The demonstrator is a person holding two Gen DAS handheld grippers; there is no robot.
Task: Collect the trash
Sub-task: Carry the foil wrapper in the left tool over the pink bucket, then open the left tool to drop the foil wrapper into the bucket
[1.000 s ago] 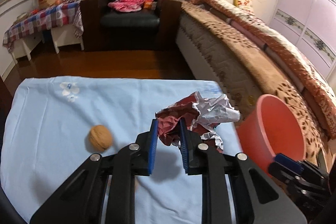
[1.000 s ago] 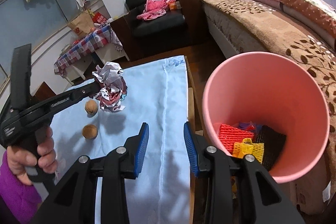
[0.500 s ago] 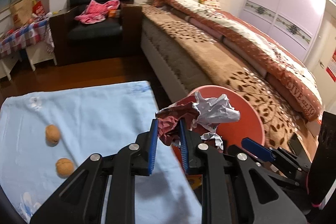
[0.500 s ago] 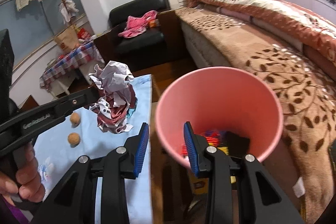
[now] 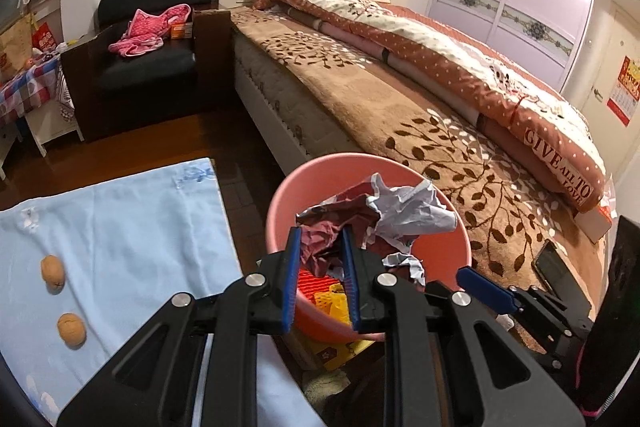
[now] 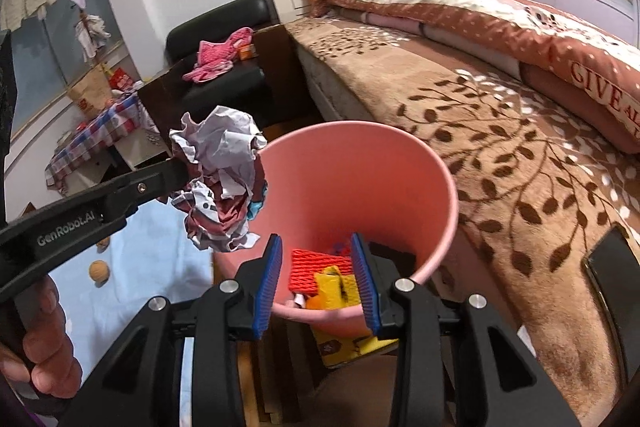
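A crumpled wad of white and dark red paper [image 5: 400, 215] hangs over the mouth of the pink bin [image 5: 280, 199], pinched in my left gripper [image 5: 320, 239], which is shut on it. In the right wrist view the same wad [image 6: 224, 179] sits at the bin's left rim [image 6: 400, 187]. My right gripper [image 6: 316, 247] hovers at the bin's near rim; its jaws are opening with nothing between them. Red and yellow foam netting [image 6: 320, 267] lies in the bin's bottom.
Two walnuts [image 5: 52, 273] [image 5: 71, 329] lie on the light blue tablecloth [image 5: 120, 227] to the left. A bed [image 5: 400, 107] with a brown leaf-patterned cover runs close behind the bin; a dark phone [image 5: 552, 267] rests on it. A black armchair [image 5: 152, 67] stands at the back.
My left gripper carried the paper wad rightward off the table to above the bin. The right gripper swung from the table's edge to the bin's near rim.
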